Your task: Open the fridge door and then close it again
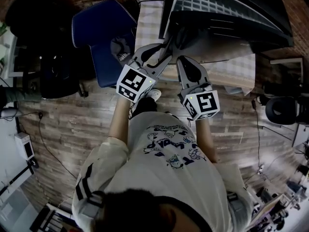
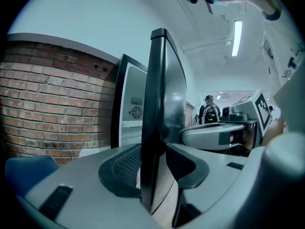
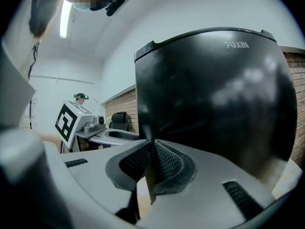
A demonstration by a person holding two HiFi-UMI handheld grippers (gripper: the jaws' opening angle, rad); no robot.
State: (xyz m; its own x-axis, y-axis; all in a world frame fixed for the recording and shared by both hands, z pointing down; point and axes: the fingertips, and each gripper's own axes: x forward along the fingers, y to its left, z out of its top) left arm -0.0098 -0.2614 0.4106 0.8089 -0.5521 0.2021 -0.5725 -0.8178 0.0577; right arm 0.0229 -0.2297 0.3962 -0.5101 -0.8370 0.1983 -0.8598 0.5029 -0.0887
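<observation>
Since the fridge door (image 2: 159,104) stands open, away from the fridge (image 2: 133,113), we see its thin black edge straight on in the left gripper view. The white inside of the fridge shows just to the left of it. The left gripper (image 2: 155,171) has its two fingers wide apart, one on each side of that edge, and we do not see them squeeze it. The right gripper (image 3: 152,168) is just beside the left one and points at the shiny black front of the door. Its fingers are pressed together and hold nothing.

In the head view we see a checked cloth (image 1: 231,66) under the grippers and the door. A blue chair (image 1: 99,33) stands to the left on the wooden floor (image 1: 72,129). A brick wall (image 2: 47,104) is behind the fridge. Far off in the room, past the door, we see another person (image 2: 209,109).
</observation>
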